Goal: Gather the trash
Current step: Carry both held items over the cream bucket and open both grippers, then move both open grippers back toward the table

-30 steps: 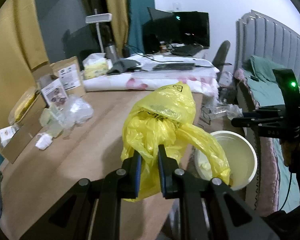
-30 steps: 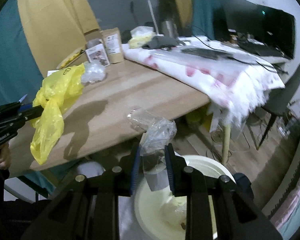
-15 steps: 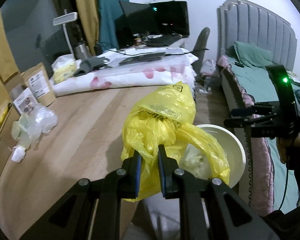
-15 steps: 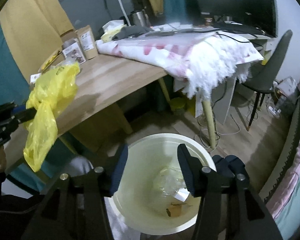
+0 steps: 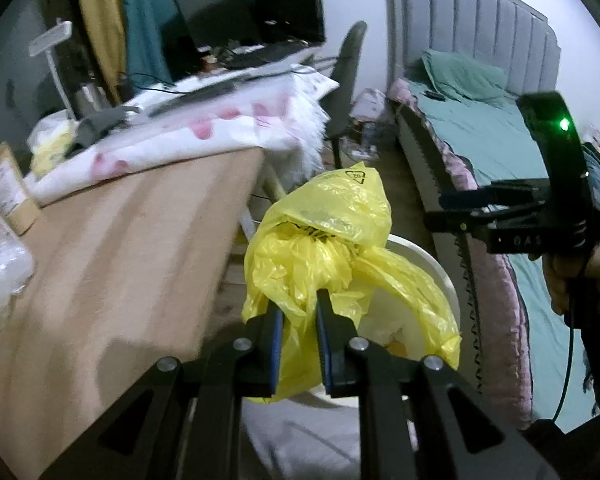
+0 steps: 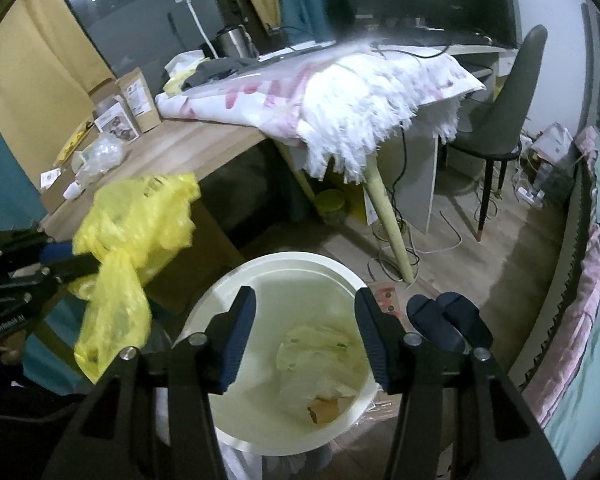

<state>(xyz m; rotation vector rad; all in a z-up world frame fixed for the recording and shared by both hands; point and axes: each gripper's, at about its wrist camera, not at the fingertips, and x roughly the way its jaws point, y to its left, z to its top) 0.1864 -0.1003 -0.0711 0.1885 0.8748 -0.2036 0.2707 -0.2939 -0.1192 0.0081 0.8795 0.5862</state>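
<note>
My left gripper (image 5: 298,338) has its jaws clamped on the crumpled yellow bag (image 5: 332,256), which hangs just above the near rim of the cream bin (image 6: 260,276). My right gripper (image 6: 306,340) hovers over the bin's mouth, jaws apart after just opening, with nothing between them; clear plastic and scraps lie inside. Beyond, more wrappers (image 6: 102,156) sit on the wooden desk (image 6: 172,152).

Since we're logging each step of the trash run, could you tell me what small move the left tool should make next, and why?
Probably carry the yellow bag a little further over the cream bin and then release it. The left tool is shut on the bag, which in the right wrist view hangs mostly beside the bin's rim, near the table. The right tool is open and empty above the bin.
</note>
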